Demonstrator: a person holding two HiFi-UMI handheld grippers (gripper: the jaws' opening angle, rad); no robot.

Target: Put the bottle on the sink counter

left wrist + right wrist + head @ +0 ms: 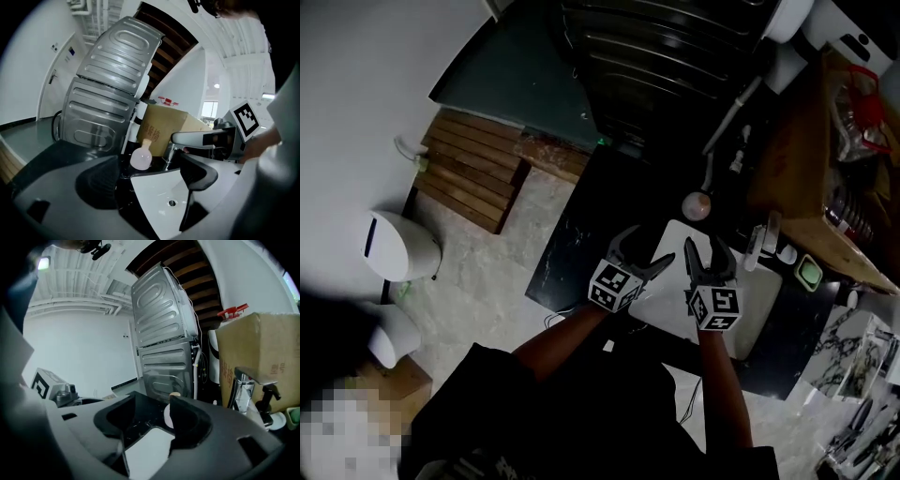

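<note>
Bottle (697,204) stands on the sink counter (572,244) at the basin's (759,309) far edge, just beyond left gripper (649,246) and right gripper (705,251). Both have jaws apart, empty.

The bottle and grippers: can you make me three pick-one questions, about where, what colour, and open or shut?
1. Where is the bottle? A on the floor; B on the black counter beside the sink; C on the box.
2. Its round body is: A green; B blue; C pink.
3. The left gripper is: A open, empty; B shut on the bottle; C shut on a spoon.
Answers: B, it stands on the counter by the sink; C, pale pink in the left gripper view; A, its jaws stand apart, gripping nothing.
</note>
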